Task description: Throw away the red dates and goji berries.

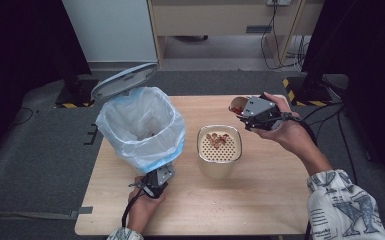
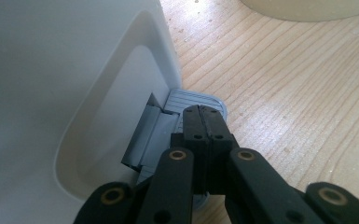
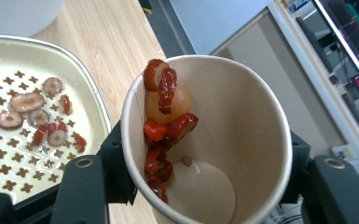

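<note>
From above, the right gripper (image 1: 245,111) tips a paper cup (image 1: 237,105) beside the strainer bowl (image 1: 219,150), then the left gripper (image 2: 204,122), pressed together, pushes the bin pedal (image 2: 198,99), then the squeezed cup (image 3: 205,140) should tip slowly so stuck red slices (image 3: 163,135) slide out.

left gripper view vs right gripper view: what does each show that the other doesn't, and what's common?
Left gripper view: shut left gripper pressing the bin's grey pedal, beside the white bin wall.
Right gripper view: right gripper clamped on a paper cup with red fruit slices stuck inside, and slices on the strainer.
Both: the wooden table.
</note>
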